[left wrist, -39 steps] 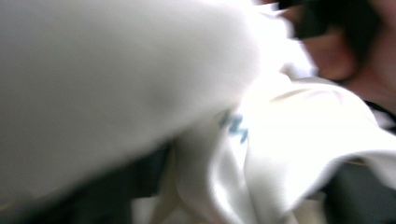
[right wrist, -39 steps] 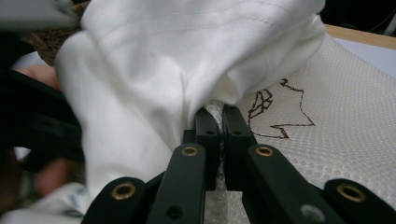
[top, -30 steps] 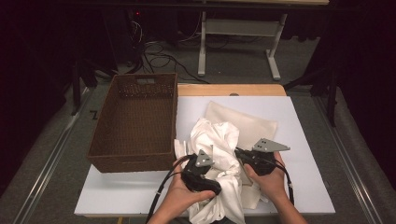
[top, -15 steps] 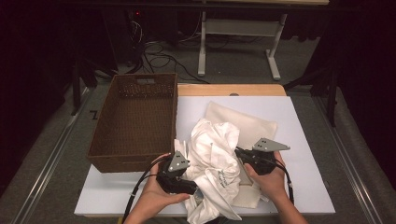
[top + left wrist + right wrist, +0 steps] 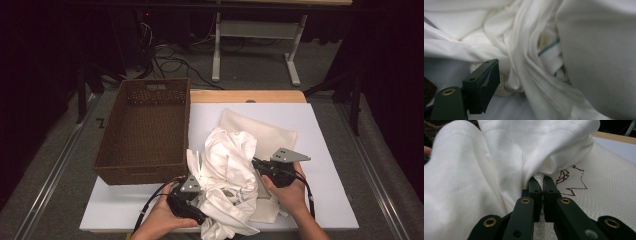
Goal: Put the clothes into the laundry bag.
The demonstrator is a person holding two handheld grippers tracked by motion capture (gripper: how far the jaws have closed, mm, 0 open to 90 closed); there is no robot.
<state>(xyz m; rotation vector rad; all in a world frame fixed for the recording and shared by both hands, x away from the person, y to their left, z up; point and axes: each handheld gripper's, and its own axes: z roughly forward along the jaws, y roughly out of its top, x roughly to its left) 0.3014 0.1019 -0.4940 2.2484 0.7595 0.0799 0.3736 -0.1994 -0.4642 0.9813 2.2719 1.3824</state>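
Work item: white garment point(image 5: 227, 175), crumpled in a heap at the front middle of the desk point(image 5: 320, 125), between the two grippers; part of it hangs over the front edge.
Handling: judged light, soft and limp; it will sag and drag rather than keep any shape. Knit fabric, not slippery, not fragile.
Where to grip: a bunched fold or a hem gives the firmest hold; a single loose layer is likely to pull out.
Right gripper point(image 5: 540, 182): fingers pressed together on a thin fold of the garment, which bulges up directly above them.
Left gripper point(image 5: 186, 192): its jaws have just been opening and stand wide. One finger point(image 5: 482, 82) shows at the lower left of the left gripper view, close beside a twisted roll of cloth, not pressing on it; nothing is held.
Underlay: cream woven cloth point(image 5: 265, 132) bearing a dark line drawing point(image 5: 570, 180), lying flat beneath and behind the garment.
Basket: brown wicker basket point(image 5: 145, 130), empty, on the left of the desk, just beside the heap.
Obstructions: the basket's near wall is close to the left gripper; the underlay may be caught along with the garment; each gripper's cable point(image 5: 150, 202) trails towards the front edge.
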